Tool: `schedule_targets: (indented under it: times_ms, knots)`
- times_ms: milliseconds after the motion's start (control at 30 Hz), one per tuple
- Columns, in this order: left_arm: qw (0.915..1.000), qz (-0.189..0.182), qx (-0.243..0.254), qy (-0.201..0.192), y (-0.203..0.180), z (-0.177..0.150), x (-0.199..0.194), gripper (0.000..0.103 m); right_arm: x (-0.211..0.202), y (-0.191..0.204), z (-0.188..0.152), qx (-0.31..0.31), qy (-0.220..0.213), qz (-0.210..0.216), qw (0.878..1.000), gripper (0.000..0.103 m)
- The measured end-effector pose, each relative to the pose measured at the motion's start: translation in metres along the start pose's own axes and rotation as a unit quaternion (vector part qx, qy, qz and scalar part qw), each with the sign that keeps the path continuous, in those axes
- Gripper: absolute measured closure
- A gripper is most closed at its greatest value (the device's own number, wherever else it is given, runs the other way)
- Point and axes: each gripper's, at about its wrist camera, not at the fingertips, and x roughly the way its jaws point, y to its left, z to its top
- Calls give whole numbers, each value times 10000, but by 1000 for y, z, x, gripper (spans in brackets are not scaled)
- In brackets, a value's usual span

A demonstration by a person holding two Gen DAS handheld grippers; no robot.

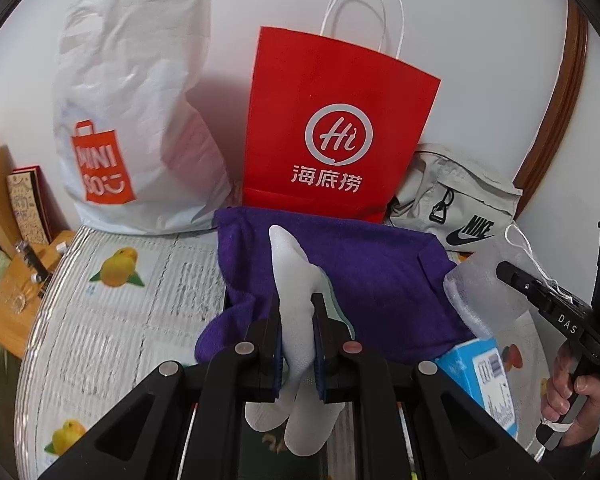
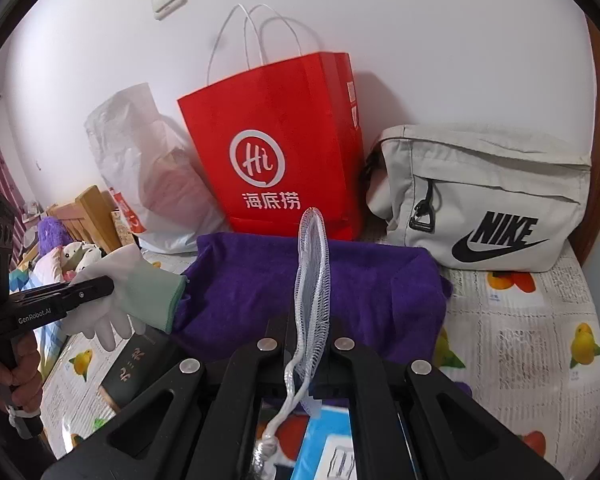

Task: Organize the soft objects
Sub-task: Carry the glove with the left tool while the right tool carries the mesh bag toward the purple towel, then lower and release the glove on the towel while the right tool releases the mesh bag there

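1. Left gripper [image 1: 296, 312] is clamped on the white glove [image 1: 296, 280], glove fingers dangling below the jaws.
2. Right gripper [image 2: 306, 344] pinches the mesh pouch [image 2: 312, 264], upright.
3. Red paper bag [image 2: 276, 148] stands straight ahead beyond the purple towel [image 2: 372, 288], roughly equally near both.

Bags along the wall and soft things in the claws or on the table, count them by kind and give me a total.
Bags: 3, the white plastic bag, the red paper bag, the grey Nike bag.
Gloves: 1, the white glove in the left claw.
Mesh pouches: 1, the mesh pouch in the right claw.
Cloths: 1, the purple cloth.
Total: 6.
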Motion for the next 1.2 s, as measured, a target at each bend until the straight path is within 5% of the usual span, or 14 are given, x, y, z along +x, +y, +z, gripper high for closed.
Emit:
schedule_targets:
  times_ms: [567, 733, 933, 1200]
  knots:
    - [9994, -148, 49, 314, -3, 36, 75, 91, 70, -20, 16, 357, 429, 509, 9971, 102]
    - [9980, -318, 57, 543, -10, 43, 105, 91, 93, -28, 9, 297, 787, 288, 9960, 100]
    - [9969, -176, 94, 761, -10, 41, 131, 91, 108, -39, 2, 62, 1076, -219, 9939, 98]
    - [9945, 83, 179, 1032, -5, 41, 151, 89, 117, -49, 1, 3, 1282, -300, 9913, 97]
